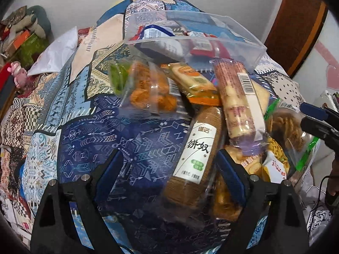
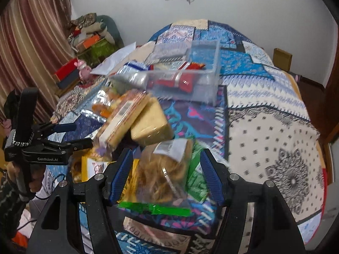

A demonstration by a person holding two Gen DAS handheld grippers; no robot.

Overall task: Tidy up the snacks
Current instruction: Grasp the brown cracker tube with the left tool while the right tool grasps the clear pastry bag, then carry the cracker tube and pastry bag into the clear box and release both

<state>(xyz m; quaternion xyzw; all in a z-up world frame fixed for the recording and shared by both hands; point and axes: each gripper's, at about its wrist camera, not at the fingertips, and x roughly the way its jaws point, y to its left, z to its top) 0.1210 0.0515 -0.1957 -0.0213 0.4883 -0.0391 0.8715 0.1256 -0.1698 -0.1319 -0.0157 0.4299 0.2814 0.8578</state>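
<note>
On a bed spread with a patchwork quilt, the left gripper hovers with fingers apart, a brown biscuit roll lying between them, unclamped. The right gripper likewise stands with fingers spread, a clear zip bag of fried twists between them. Ahead of both, beyond the snack pile, a clear plastic bin holds red-wrapped packets.

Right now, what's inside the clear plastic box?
The clear plastic box holds red-and-white snack packets and a blue-and-white packet. Anything beneath them is covered, so I can't tell.
</note>
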